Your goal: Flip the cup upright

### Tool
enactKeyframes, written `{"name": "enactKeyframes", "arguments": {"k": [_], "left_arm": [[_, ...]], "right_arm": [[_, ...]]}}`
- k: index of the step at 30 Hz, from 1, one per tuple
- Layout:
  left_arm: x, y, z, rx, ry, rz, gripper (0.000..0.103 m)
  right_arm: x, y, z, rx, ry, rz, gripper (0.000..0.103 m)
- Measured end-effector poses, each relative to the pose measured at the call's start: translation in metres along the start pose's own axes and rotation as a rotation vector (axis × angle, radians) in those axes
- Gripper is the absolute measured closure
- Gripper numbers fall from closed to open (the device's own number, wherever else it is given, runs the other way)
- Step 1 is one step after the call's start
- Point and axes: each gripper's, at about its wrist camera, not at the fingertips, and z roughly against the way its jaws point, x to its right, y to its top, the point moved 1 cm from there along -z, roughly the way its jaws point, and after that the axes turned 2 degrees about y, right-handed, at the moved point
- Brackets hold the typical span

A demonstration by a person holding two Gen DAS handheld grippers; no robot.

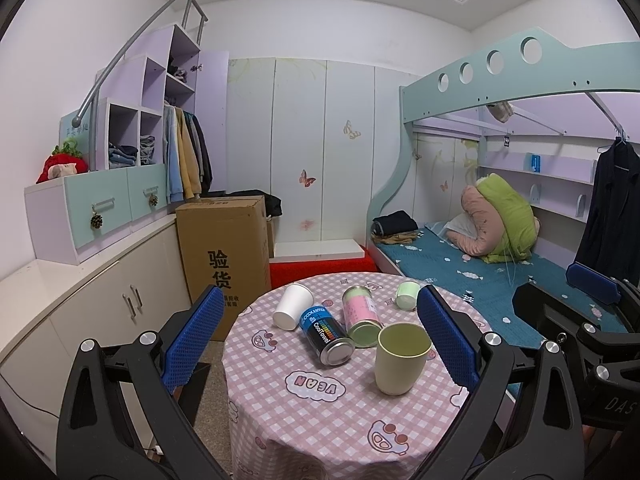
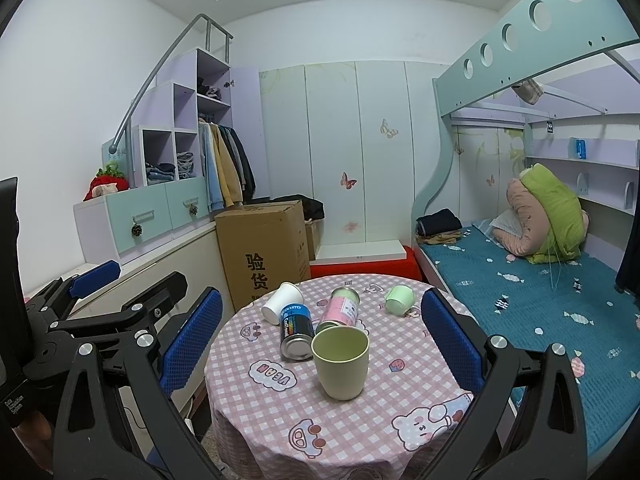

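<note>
Above the table (image 2: 280, 420), both tongs (image 1: 320, 336) (image 2: 320, 340) gape, level, empty.

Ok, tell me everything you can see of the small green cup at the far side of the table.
The small green cup is pale mint, smooth, plastic-looking, and lies on its side on the checked tablecloth near the far right edge. In the right wrist view its mouth faces toward the camera and a little left; a small handle seems to show beneath it. It lies apart from the pink tin and the other things. Neither gripper touches it.
</note>
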Motion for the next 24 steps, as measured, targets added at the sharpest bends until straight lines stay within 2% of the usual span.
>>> {"name": "enactKeyframes", "arguments": {"k": [24], "left_arm": [[-0.0012, 0.0003, -0.0029, 0.010, 0.016, -0.013, 0.006]], "right_arm": [[-0.0004, -0.0028, -0.0074, -0.009, 0.000, -0.003, 0.007]]}}
